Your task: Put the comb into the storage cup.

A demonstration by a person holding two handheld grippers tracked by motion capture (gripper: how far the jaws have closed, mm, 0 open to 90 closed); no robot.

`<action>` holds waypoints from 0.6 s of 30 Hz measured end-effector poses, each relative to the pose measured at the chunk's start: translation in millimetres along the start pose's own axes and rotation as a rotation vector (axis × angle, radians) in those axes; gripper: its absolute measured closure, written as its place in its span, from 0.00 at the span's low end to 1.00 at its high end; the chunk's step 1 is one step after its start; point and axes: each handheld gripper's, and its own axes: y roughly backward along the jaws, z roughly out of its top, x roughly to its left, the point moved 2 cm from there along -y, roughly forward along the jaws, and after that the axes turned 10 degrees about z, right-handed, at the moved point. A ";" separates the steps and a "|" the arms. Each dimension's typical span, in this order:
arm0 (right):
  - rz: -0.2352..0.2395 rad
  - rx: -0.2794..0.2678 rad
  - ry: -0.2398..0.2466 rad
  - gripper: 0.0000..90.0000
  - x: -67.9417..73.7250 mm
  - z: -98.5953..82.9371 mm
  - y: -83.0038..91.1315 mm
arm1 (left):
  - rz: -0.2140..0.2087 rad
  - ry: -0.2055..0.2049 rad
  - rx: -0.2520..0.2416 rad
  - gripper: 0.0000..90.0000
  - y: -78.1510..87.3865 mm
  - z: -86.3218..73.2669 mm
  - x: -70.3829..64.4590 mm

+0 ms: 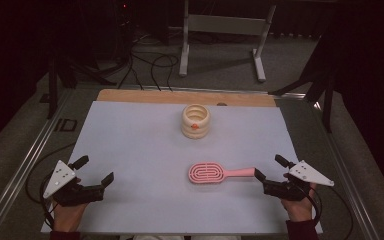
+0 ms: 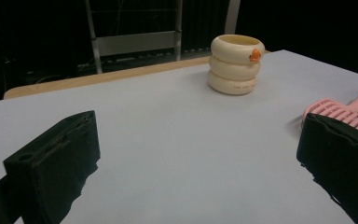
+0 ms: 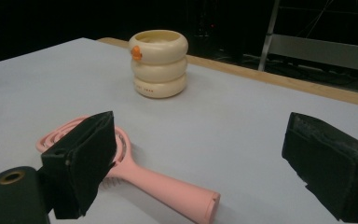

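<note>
A pink plastic hairbrush [image 1: 214, 172] with a looped slot pattern, a cream ribbed ring-stacked cup [image 1: 196, 120] marked by an orange spot, a pale lilac-white tabletop [image 1: 145, 150] edged in tan wood, and black claws are seen.

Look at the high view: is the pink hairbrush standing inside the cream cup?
No, the pink hairbrush lies flat on the white table, apart from the cream cup.
</note>
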 end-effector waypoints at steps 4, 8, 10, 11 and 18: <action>0.001 0.005 -0.007 0.11 -0.8 -0.8 -0.5 | 0.000 -0.003 0.003 0.00 -0.7 -0.8 -0.3; 0.003 0.008 -0.005 0.11 -2.0 -1.8 -0.8 | 0.000 -0.002 0.004 0.00 -1.1 -1.1 -0.5; 0.002 0.012 -0.008 0.11 -2.3 -1.9 -1.1 | 0.002 -0.003 0.006 0.00 -1.1 -1.0 -0.5; 0.003 0.014 -0.011 0.11 -2.2 -2.0 -1.1 | 0.003 -0.002 0.006 0.00 -0.9 -1.0 -0.4; 0.012 0.035 -0.021 0.11 -4.6 -0.7 -0.9 | 0.013 0.002 0.000 0.00 1.2 0.6 1.1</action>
